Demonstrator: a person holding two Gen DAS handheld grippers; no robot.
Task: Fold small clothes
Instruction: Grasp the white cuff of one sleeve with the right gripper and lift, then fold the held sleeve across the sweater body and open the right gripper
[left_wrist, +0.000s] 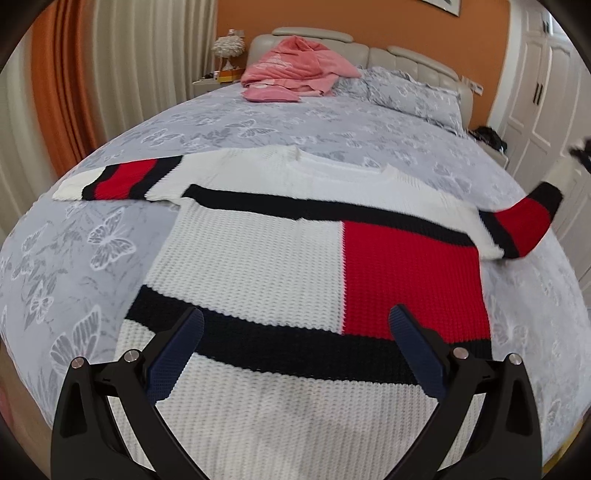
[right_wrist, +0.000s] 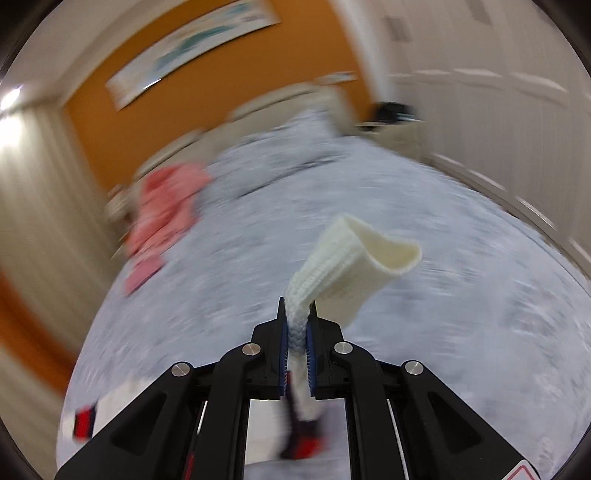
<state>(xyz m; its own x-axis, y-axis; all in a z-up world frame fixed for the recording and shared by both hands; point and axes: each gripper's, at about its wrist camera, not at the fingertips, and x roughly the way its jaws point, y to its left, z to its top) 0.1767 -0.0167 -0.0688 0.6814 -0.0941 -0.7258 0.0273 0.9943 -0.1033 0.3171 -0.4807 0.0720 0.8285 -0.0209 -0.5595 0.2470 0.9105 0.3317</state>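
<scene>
Pads of the right gripper (right_wrist: 296, 328) are clamped on the white ribbed cuff (right_wrist: 354, 258) of the sweater (left_wrist: 295, 258); the knit is pinched flat between them and the cuff's open end curls free beyond the tips. Below the jaws the sleeve hangs down, its black and red bands dim and blurred. The left gripper (left_wrist: 295, 321) stands wide, its blue pads (left_wrist: 177, 354) apart over the sweater's lower front, holding nothing; whether the tips touch the knit I cannot tell.

Only the left view shows the whole sweater: spread face up on the bed (left_wrist: 92, 236), one sleeve flat out to the left, the other lifted off at the right edge. Only the right view shows the grip on that cuff, and it is heavily blurred.

Farther off, a grey butterfly-print cover, a pink heap (left_wrist: 295, 70) by the pillows (left_wrist: 413, 92), a padded headboard, an orange wall, curtains at left, and white wardrobe doors at right.
</scene>
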